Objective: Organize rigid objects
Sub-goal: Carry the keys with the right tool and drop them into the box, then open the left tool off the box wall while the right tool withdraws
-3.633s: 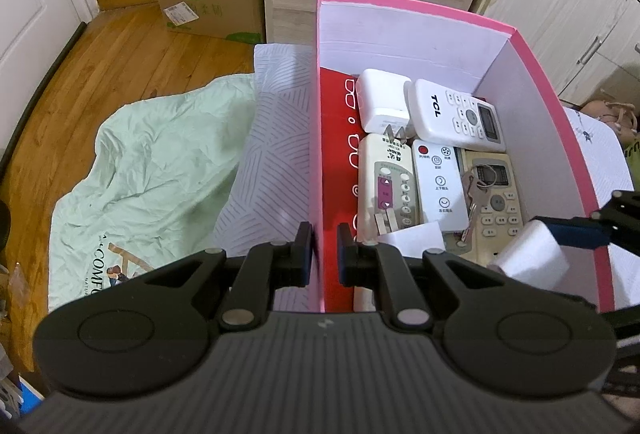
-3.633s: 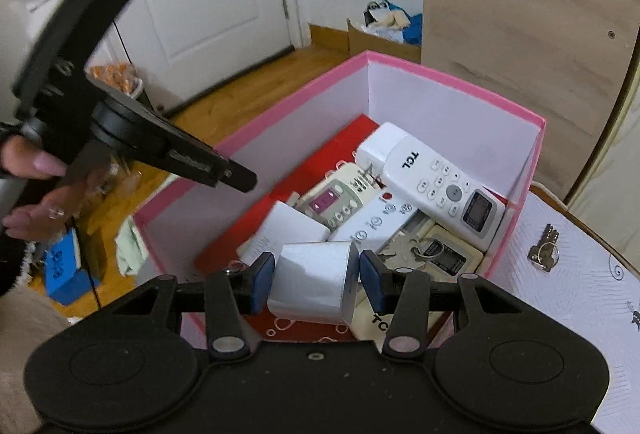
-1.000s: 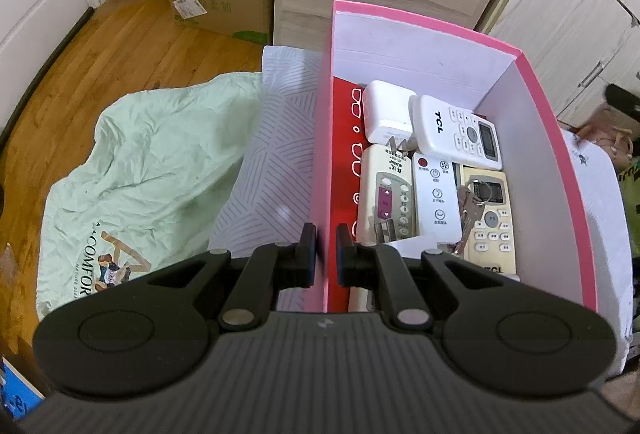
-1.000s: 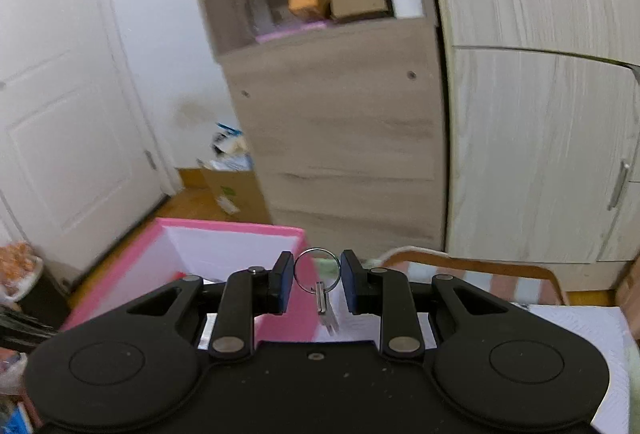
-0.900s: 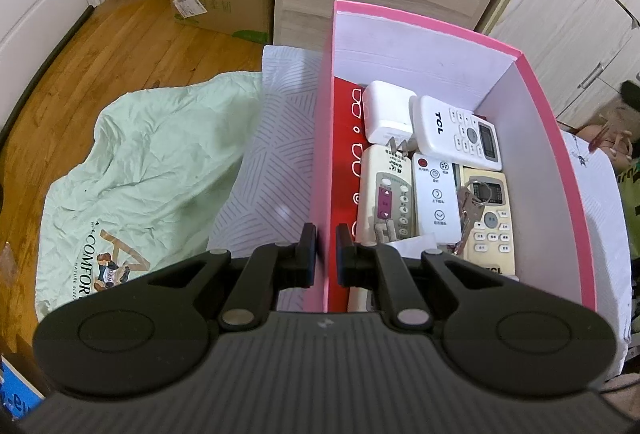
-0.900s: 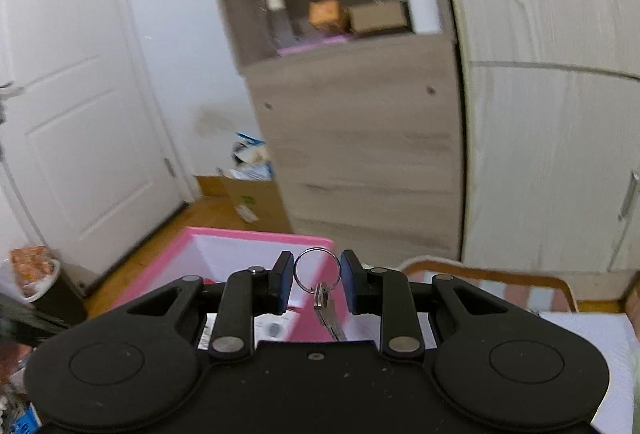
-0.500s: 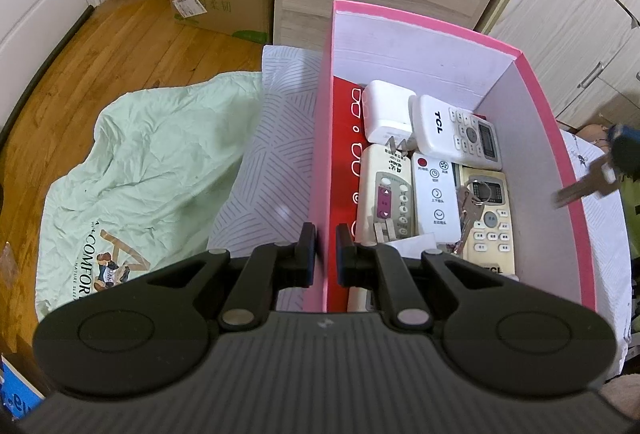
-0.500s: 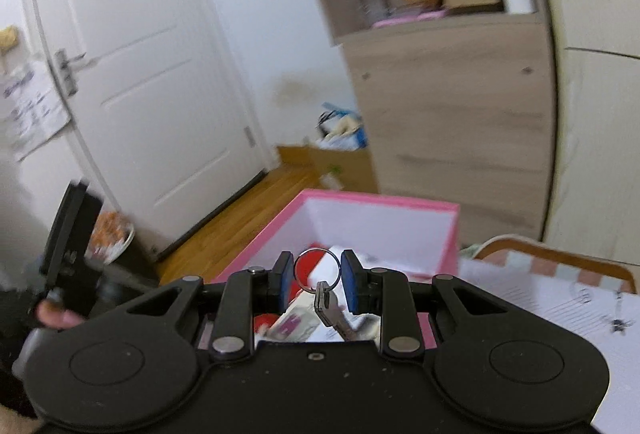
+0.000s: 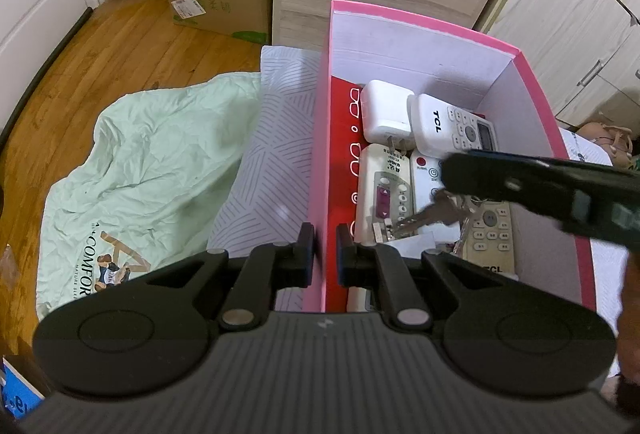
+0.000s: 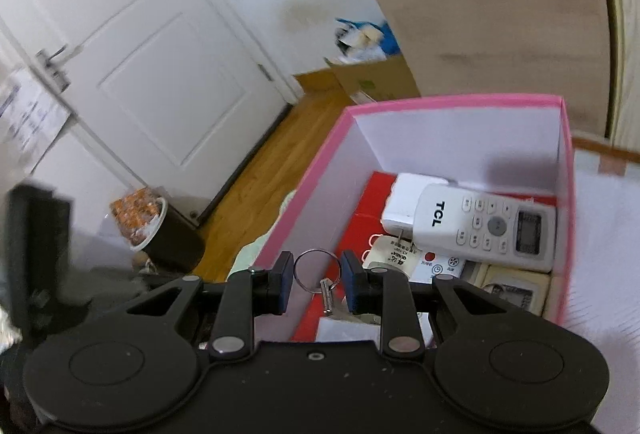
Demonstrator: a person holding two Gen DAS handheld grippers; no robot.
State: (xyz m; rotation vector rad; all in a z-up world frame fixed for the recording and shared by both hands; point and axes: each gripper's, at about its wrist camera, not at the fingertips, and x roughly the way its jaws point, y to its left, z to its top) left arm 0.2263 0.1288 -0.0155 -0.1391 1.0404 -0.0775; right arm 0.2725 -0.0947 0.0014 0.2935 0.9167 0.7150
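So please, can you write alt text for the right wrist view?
The right gripper holds a key ring with keys between its fingers, above an open pink box. Inside lie remote controls, including a white TCL remote, and a white charger.

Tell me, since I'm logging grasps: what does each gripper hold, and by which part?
The right gripper holds the keys by the key ring, clamped across its width. The left gripper grips the box by its side wall.
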